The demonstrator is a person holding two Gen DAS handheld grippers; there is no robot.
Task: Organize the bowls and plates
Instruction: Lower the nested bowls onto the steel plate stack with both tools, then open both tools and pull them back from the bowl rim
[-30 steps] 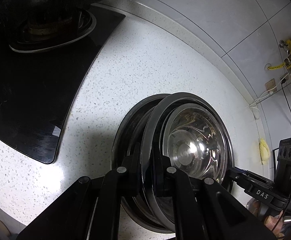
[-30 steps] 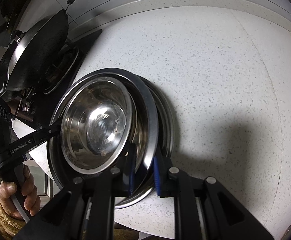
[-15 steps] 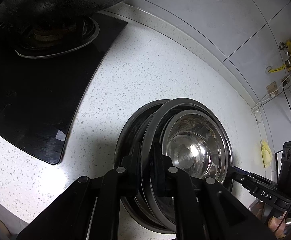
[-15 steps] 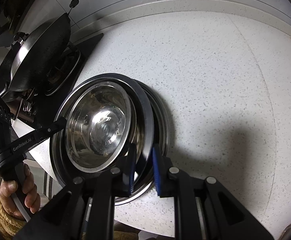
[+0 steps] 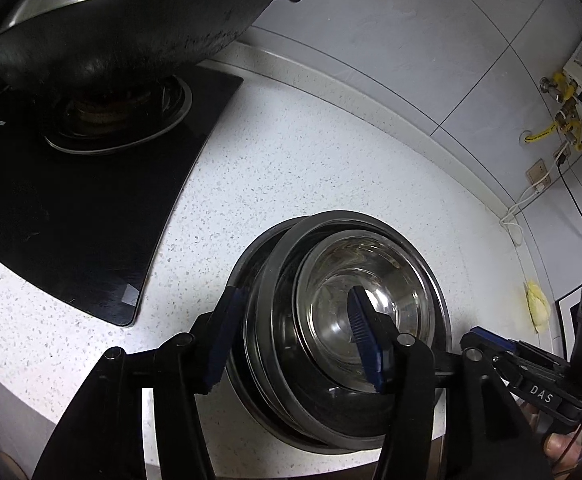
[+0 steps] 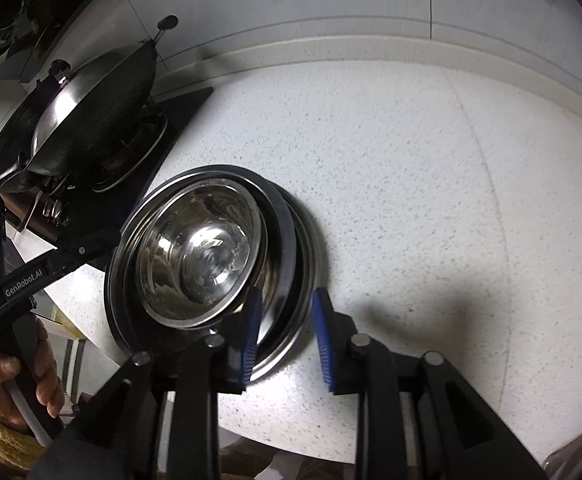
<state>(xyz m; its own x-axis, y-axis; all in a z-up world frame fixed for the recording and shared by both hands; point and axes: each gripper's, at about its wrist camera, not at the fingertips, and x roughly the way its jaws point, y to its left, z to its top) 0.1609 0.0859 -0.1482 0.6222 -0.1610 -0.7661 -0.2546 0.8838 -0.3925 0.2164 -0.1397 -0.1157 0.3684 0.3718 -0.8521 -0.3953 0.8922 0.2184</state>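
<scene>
A stack of steel plates (image 5: 279, 280) with a shiny steel bowl (image 5: 365, 296) on top sits on the white speckled counter near its front edge. It also shows in the right wrist view: the plates (image 6: 287, 232) and the bowl (image 6: 199, 248). My left gripper (image 5: 295, 336) is open, its jaws standing on either side of the stack's near rim. My right gripper (image 6: 287, 340) is open, its jaws astride the opposite rim. Neither is holding anything. The right gripper shows in the left wrist view (image 5: 487, 344).
A black glass hob (image 5: 71, 208) lies left of the stack, with a large wok (image 5: 111, 28) on its burner. Tiled wall and backsplash (image 5: 411, 92) run behind the counter. Cables and gas fittings (image 5: 559, 120) are at the far right. Counter front edge (image 6: 291, 444) is just below the stack.
Both grippers have opened and let go of the plate rims. The stack now rests on the counter. Both cameras have pulled back a little.
</scene>
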